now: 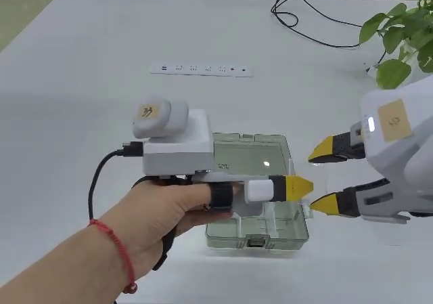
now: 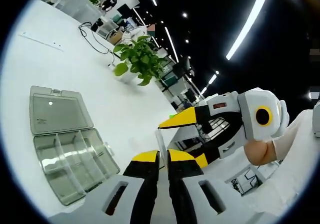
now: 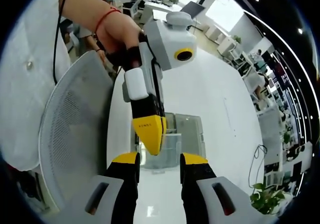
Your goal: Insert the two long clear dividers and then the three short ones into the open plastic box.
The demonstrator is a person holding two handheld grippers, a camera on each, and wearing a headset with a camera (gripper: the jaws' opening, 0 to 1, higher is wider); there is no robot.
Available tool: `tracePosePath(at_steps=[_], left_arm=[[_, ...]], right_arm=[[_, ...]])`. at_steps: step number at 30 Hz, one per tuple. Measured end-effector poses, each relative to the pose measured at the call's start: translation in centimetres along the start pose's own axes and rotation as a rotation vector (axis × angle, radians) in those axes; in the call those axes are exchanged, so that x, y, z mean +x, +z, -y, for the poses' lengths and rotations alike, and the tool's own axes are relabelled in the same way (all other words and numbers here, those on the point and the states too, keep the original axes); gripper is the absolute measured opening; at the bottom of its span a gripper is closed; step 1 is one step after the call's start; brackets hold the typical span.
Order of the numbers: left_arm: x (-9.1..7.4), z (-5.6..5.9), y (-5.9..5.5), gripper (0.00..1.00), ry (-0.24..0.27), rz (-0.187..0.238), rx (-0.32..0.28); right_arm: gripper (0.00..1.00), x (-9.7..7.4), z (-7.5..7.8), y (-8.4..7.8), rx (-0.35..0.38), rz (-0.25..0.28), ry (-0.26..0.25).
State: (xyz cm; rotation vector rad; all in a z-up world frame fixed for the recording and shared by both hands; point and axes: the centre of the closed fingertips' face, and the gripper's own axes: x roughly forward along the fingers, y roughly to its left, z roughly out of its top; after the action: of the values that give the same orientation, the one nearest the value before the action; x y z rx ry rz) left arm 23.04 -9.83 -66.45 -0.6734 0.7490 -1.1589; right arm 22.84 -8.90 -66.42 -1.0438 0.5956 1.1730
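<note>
Open plastic box (image 1: pixel 270 235) is being observed on the white table (image 1: pixel 81 80), lid laid back. A clear divider (image 2: pixel 160 144) is being pinched over the box by the left gripper (image 1: pixel 298 187). The right gripper (image 1: pixel 322 180) is being held just beside it, jaws apart.

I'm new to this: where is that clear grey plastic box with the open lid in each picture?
Head view: the clear grey plastic box sits low centre.
Left gripper view: left side.
Right gripper view: centre, just above the jaws.
Shared landmark: the leafy green potted plant, top right, upper middle, bottom right in that order.
</note>
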Motion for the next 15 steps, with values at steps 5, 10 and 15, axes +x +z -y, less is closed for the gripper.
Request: tracePosePath(at_steps=[5,10,15], left_arm=[[0.09,0.15,-0.16,0.0,-0.004,-0.001,-0.004],[0.17,0.37,-0.11,0.0,-0.009,0.006,-0.019],[0.18,0.29,-0.11,0.0,0.0,0.01,-0.026]], right_arm=[[0.33,0.0,-0.12,-0.09,-0.003,-0.005,0.0],[0.33,0.01,-0.15,-0.16,-0.005,-0.004,-0.002],[0.33,-0.05,-0.17,-0.18,-0.011,-0.003,-0.004]])
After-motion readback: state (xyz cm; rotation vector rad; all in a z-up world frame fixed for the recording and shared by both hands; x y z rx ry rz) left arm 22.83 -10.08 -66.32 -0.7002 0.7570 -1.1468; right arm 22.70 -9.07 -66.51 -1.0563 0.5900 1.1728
